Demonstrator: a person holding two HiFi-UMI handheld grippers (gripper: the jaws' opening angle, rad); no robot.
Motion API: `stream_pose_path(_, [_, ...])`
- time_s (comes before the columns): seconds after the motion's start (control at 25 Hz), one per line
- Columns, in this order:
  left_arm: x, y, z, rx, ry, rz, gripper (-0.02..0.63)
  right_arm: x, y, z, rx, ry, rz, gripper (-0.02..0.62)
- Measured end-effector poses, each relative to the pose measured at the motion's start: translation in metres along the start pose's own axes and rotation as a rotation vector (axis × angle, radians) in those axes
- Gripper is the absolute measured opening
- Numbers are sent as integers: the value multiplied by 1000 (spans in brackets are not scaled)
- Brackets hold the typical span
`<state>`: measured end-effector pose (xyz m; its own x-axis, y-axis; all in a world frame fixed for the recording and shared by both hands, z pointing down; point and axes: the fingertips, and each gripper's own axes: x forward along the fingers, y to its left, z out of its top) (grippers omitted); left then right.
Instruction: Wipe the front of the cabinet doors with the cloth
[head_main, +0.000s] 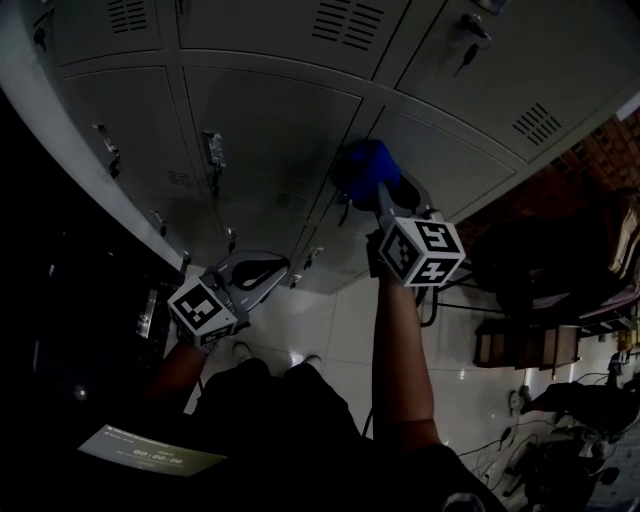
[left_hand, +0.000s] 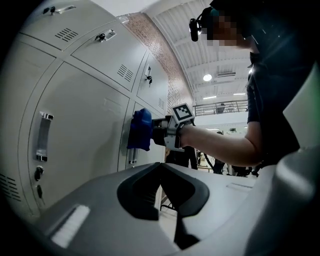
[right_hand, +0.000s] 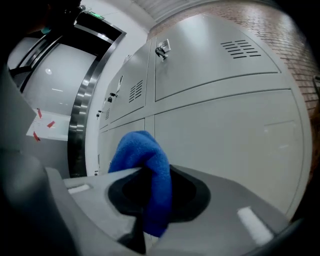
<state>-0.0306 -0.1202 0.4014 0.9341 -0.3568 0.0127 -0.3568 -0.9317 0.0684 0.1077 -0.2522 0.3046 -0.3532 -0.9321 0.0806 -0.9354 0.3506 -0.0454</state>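
A blue cloth is pinched in my right gripper and pressed against the grey metal cabinet doors. In the right gripper view the cloth hangs folded between the jaws, with a pale door close behind it. From the left gripper view the cloth touches the door edge near a handle. My left gripper is held low, away from the doors, its jaws closed with nothing between them.
The doors carry vertical handles, key locks and vent slots. A tiled floor lies below. Dark chairs and furniture stand to the right. A steel door frame shows left of the cabinets.
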Motion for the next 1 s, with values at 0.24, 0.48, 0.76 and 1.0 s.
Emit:
stream_pose_path(0.24, [-4, 1, -7, -13, 0, 0, 2, 14, -4, -3, -41, 3, -52, 69])
stream_pose_path(0.48, [-3, 4, -9, 0, -4, 4, 2, 1, -23, -9, -34, -5, -104, 69])
stream_pose_path(0.76, [10, 0, -7, 13, -11, -4, 2, -30, -69, -15, -30, -20, -202, 69])
stream_pose_path(1.0, [25, -9, -8, 18, -8, -19, 0, -71, -126, -17, -15, -29, -313, 69])
